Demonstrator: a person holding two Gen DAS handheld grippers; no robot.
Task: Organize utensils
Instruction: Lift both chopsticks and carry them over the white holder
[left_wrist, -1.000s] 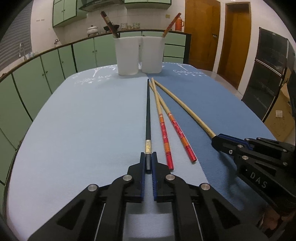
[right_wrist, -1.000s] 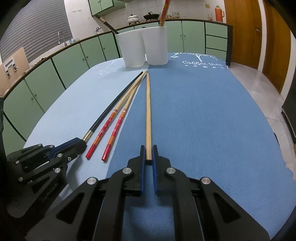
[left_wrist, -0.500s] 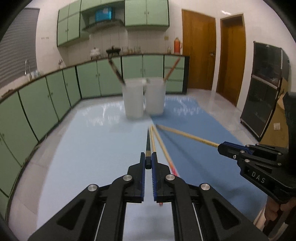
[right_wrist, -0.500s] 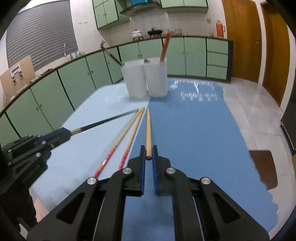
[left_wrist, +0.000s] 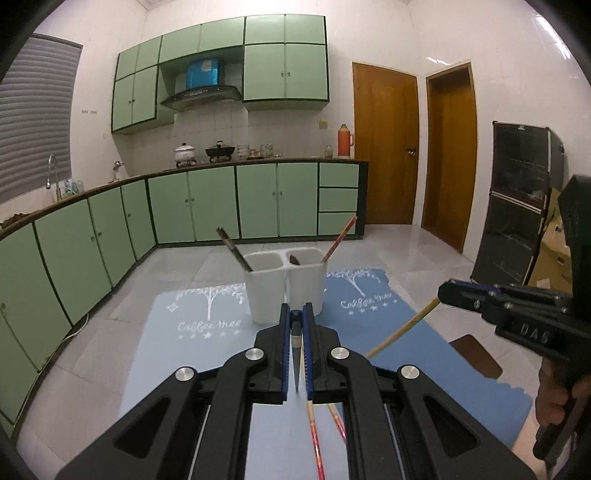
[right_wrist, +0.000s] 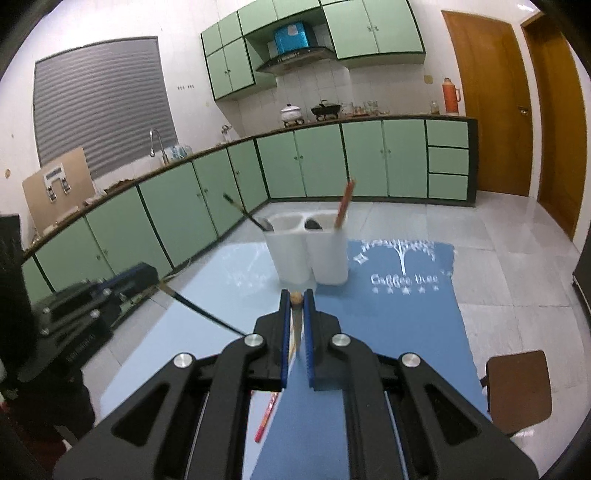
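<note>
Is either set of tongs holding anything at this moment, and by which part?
Yes, both. The left tongs are shut on the black chopstick at its butt end. The right tongs are shut on the plain wooden chopstick, also at its end.

Right gripper (right_wrist: 296, 297) clamps a wooden chopstick (right_wrist: 295, 297) by its end, rest of the stick hanging down behind the fingers (right_wrist: 283, 325), above the blue mat (right_wrist: 388, 325). Left gripper (right_wrist: 147, 275) at left holds a black chopstick (right_wrist: 201, 312) slanting down-right. White twin-cup holder (right_wrist: 308, 251) ahead with a red chopstick (right_wrist: 345, 203) in right cup, dark utensil (right_wrist: 242, 212) in left; red chopsticks (right_wrist: 267, 415) lie on the table below.
</note>
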